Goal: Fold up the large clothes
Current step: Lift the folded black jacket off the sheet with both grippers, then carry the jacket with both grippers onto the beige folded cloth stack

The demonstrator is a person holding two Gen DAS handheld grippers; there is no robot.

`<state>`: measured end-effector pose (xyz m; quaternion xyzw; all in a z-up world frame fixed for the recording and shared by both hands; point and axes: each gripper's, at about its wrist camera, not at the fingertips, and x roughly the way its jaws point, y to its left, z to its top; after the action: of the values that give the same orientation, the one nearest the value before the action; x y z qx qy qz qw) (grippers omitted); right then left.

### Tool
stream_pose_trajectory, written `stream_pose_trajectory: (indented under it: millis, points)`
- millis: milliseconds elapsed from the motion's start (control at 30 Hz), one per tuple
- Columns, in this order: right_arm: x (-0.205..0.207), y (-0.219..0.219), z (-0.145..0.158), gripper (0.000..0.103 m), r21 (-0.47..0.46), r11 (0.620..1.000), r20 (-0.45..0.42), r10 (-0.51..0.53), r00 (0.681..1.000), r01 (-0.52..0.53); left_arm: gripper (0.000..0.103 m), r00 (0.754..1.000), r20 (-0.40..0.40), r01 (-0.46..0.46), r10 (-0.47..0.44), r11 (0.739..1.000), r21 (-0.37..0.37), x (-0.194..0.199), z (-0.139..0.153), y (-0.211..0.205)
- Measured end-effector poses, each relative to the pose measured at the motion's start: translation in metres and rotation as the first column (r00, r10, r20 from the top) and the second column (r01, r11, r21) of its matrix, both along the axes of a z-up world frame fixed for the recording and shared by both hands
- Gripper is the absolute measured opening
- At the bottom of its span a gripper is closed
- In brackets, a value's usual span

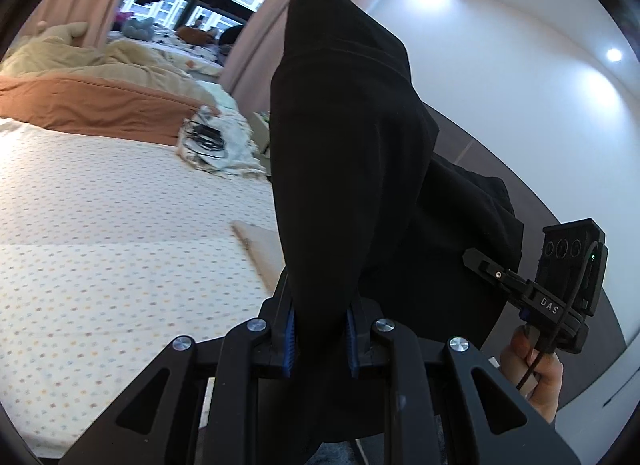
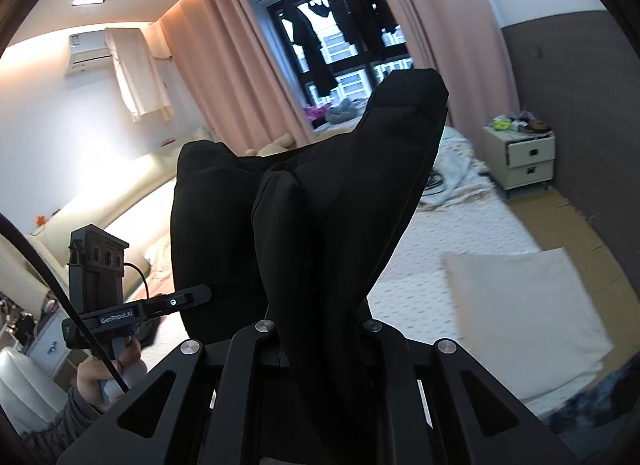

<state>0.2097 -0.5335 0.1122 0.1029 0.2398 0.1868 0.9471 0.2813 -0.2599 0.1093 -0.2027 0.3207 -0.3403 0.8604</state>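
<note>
Above the dotted bed sheet (image 1: 100, 201), a black garment (image 1: 352, 169) is clamped by left gripper (image 1: 320, 325) and right gripper (image 2: 320, 337); folding is judged barely begun.

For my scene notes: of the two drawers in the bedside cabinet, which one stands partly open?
The upper drawer of the bedside cabinet stands partly open: its front juts out past the cabinet face, while the lower drawer sits flush.
</note>
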Motion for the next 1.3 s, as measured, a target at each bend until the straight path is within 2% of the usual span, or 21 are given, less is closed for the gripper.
stream_pose_trajectory:
  millis: [267, 600, 833, 967, 1300]
  points:
    - [-0.020, -0.025, 0.012, 0.009, -0.060, 0.992, 0.021, -0.106, 0.994, 0.107, 0.021, 0.993, -0.007, 0.119, -0.119, 0.993, -0.001, 0.043, 0.000, -0.082]
    - [-0.032, -0.006, 0.016, 0.009, -0.110, 0.973, -0.004, -0.205, 0.979, 0.204, 0.021, 0.966, -0.087, 0.240, -0.242, 0.970, -0.038, 0.067, -0.018, -0.163]
    - [-0.028, 0.006, 0.013, 0.009, -0.121, 0.961, -0.040, -0.255, 0.966, 0.248, 0.021, 0.941, -0.156, 0.293, -0.299, 0.954, -0.061, 0.077, -0.045, -0.206]
    - [-0.012, 0.013, 0.006, 0.009, -0.118, 0.955, -0.080, -0.280, 0.957, 0.270, 0.021, 0.928, -0.203, 0.306, -0.312, 0.950, -0.062, 0.101, -0.069, -0.224]
    - [0.057, 0.038, -0.006, 0.009, -0.126, 0.943, -0.170, -0.328, 0.929, 0.309, 0.021, 0.898, -0.306, 0.311, -0.316, 0.948, -0.067, 0.166, -0.125, -0.249]
